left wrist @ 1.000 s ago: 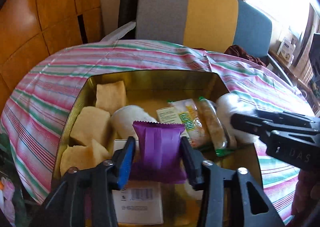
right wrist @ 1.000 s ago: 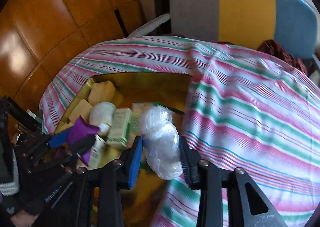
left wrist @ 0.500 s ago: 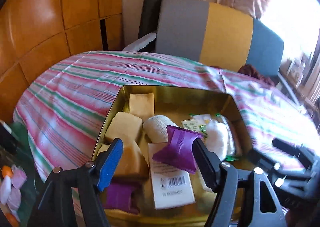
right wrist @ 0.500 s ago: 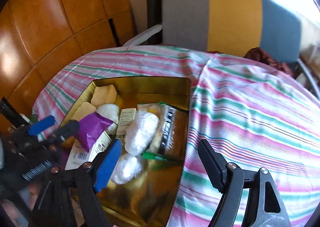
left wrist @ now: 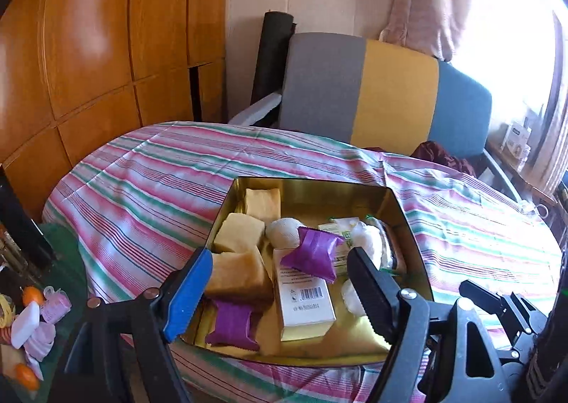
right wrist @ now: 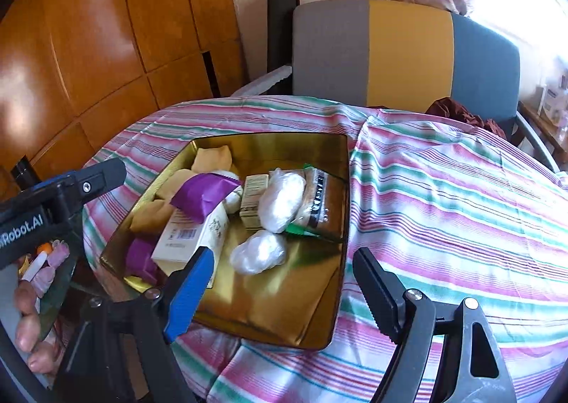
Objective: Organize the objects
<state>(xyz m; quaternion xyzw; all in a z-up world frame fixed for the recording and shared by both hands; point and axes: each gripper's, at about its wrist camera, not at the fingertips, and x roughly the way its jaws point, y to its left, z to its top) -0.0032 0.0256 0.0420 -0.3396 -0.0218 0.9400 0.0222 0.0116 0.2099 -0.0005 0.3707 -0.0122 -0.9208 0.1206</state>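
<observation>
A gold tin [left wrist: 319, 186] [right wrist: 284, 144] sits on the striped cloth, holding several items. A purple packet [left wrist: 314, 255] [right wrist: 206, 195] lies loose on a white box [left wrist: 305, 300] [right wrist: 191, 236]. Yellow blocks [left wrist: 241, 232] fill the tin's left side, and a second purple packet [left wrist: 232, 325] lies at its near corner. Two clear-wrapped white bundles [right wrist: 282, 200] [right wrist: 259, 252] rest in the middle. My left gripper [left wrist: 280, 257] hangs above the tin's near edge, jaws opening, gripping nothing. My right gripper [right wrist: 282, 255] is open and empty over the near rim.
The striped tablecloth [right wrist: 443, 208] spreads wide to the right of the tin. A grey, yellow and blue chair back [left wrist: 390, 90] stands behind the table, wooden panels [left wrist: 88, 48] to the left. Small trinkets [left wrist: 32, 321] lie at lower left. A hand's fingers [right wrist: 25, 314] show there.
Both grippers have opened and pulled back and upward. The left let go of the purple packet, now on the white box. The right released the white wrapped bundle into the tin.
</observation>
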